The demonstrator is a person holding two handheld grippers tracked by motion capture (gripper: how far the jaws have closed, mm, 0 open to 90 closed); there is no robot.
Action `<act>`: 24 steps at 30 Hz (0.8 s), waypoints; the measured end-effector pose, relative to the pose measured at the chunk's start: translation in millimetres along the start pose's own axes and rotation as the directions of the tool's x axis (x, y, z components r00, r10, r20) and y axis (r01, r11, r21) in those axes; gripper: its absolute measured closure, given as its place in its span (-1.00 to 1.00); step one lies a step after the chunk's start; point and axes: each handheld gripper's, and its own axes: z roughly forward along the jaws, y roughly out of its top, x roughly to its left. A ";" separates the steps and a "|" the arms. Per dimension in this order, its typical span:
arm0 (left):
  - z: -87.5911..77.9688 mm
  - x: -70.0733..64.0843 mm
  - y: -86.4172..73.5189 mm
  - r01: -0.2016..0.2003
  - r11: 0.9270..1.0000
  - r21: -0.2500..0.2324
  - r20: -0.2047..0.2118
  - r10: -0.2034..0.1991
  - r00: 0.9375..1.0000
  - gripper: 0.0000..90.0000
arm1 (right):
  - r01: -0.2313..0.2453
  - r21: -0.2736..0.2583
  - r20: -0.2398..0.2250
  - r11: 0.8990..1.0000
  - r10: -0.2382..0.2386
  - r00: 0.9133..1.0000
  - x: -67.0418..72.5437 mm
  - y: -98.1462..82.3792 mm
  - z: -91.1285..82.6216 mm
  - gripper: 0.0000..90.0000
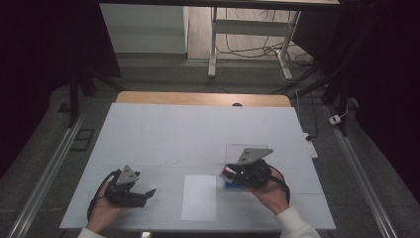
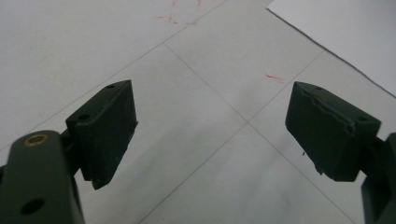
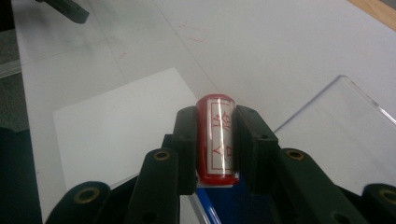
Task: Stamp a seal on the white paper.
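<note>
A red cylindrical stamp (image 3: 215, 135) with a white label of red characters is clamped between the jaws of my right gripper (image 3: 217, 123), which is shut on it. In the high view the right gripper (image 1: 229, 172) holds the red stamp (image 1: 228, 171) low over the table, just right of a white sheet of paper (image 1: 199, 197). A blue object (image 1: 232, 185) lies under the right gripper. My left gripper (image 1: 148, 193) rests at the front left, pointing right. Its jaws stand wide apart over bare table, and one pad (image 2: 109, 130) shows nothing against it.
A clear acrylic plate (image 3: 343, 130) lies on the white table cover (image 1: 163, 134) under and beyond the right gripper. Faint red pen marks (image 2: 274, 77) dot the cover. A wooden table edge (image 1: 203, 98) runs along the back. Cables and desk legs lie on the floor behind.
</note>
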 end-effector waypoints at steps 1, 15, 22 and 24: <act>0.2 -0.1 0.0 0.000 1.000 0.000 0.000 0.000 1.000 -0.63 | 0.001 -0.004 -0.003 1.000 -0.001 1.000 1.4 0.6 0.9 0.56; 0.3 -0.6 0.0 -0.003 1.000 0.001 0.003 0.003 1.000 -0.63 | 0.027 -0.002 -0.027 1.000 -0.027 0.999 13.5 6.7 8.9 0.56; -0.1 -0.3 -0.1 -0.002 1.000 -0.001 0.004 0.002 1.000 -0.63 | 0.029 0.007 -0.044 1.000 -0.028 0.999 17.9 8.1 14.1 0.56; -0.1 -0.4 -0.1 -0.002 1.000 -0.001 0.005 0.002 1.000 -0.63 | 0.033 0.009 -0.048 0.999 -0.033 0.998 19.9 8.7 16.0 0.56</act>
